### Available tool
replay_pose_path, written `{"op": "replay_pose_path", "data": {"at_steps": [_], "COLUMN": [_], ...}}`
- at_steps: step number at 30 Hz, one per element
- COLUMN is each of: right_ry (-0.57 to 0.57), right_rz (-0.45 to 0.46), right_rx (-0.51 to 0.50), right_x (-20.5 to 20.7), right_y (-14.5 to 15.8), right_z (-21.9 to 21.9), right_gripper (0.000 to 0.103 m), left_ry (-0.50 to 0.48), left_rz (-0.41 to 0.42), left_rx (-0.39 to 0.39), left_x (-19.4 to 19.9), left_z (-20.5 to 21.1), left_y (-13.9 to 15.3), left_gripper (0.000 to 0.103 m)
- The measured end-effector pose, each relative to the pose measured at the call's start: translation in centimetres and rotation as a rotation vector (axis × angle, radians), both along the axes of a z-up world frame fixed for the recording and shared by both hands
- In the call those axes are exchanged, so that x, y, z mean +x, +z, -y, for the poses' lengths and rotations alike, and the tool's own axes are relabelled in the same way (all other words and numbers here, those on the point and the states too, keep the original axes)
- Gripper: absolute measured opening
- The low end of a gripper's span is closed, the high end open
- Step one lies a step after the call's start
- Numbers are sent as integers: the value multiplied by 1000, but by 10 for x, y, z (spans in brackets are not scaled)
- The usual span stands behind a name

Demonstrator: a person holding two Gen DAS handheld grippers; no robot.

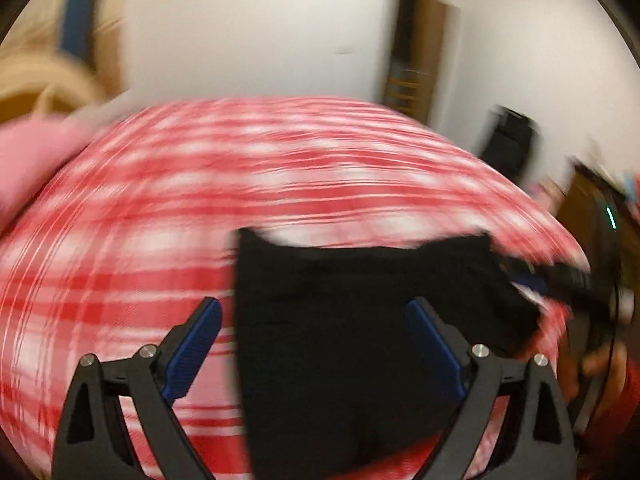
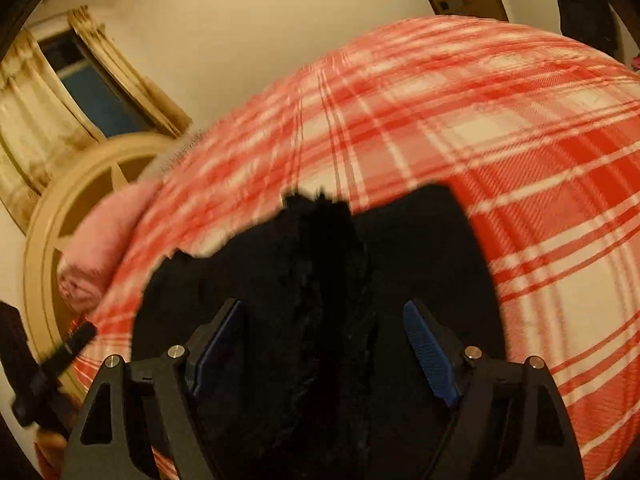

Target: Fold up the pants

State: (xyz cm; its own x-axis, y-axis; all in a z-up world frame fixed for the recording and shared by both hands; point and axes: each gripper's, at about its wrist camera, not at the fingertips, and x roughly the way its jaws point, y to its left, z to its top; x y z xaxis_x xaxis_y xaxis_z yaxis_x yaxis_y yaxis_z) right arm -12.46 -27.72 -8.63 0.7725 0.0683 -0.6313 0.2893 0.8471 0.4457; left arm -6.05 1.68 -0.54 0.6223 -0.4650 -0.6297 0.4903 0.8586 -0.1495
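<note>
The black pants (image 1: 360,320) lie folded on a bed with a red and white plaid cover (image 1: 200,184). In the left wrist view my left gripper (image 1: 314,312) is open, its jaws wide apart over the pants' left edge, holding nothing. In the right wrist view the pants (image 2: 320,300) lie bunched, with a rumpled ridge running between the jaws. My right gripper (image 2: 324,316) is open above them and holds nothing. The other gripper (image 1: 560,276) shows blurred at the right of the left wrist view.
A pink pillow (image 2: 104,240) lies at the head of the bed by a cream headboard (image 2: 44,248). A curtained window (image 2: 80,80) is behind it. A doorway (image 1: 416,48) and dark furniture (image 1: 508,140) stand past the far side of the bed (image 2: 520,160).
</note>
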Motion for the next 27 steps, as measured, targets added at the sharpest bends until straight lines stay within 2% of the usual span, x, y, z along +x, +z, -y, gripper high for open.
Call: {"op": "replay_pose_path", "data": {"at_steps": [1,3,5,8,10,12,14,17,19,22,24,27], "right_ry": [8,51,82,112,125,140,142,112,93,104,103,110], "right_rz": [4,-10,-8,-5,3,51,104,128,90,13,25,57], "right_rx": [-38,-98,-125,-203,-265,-280,-344,-428,-429,-344,-305,-275], "right_x": [0,4,6,7,5,-2,-11,-19,-20,-14,-14,-14], "right_y": [1,0,-1,7,17,33,51,63,55,22,7,3], "right_z": [-6,-20,-29,-41,-46,-46,-47,-42,-29,-7,3,9], "right_gripper": [82,70,42,24,19,16,15,15,15,15,15,16], "left_ry": [50,133,196,245,253,254,250,242,234,220,204,180], "left_rz": [-25,-58,-75,-84,-87,-86,-75,-46,-34,-26,-28,-23], "left_rx": [-19,-55,-74,-72,-71,-67,-56,-43,-30,7,27,75], "left_x": [8,19,27,34,36,41,42,41,42,46,49,52], "left_z": [-11,-32,-44,-50,-46,-44,-38,-29,-21,-4,8,32], "left_y": [-2,-6,-10,-15,-17,-16,-13,-7,-4,-7,-10,-19], "left_gripper": [96,96,96,96,96,96,96,96,96,96,96,96]}}
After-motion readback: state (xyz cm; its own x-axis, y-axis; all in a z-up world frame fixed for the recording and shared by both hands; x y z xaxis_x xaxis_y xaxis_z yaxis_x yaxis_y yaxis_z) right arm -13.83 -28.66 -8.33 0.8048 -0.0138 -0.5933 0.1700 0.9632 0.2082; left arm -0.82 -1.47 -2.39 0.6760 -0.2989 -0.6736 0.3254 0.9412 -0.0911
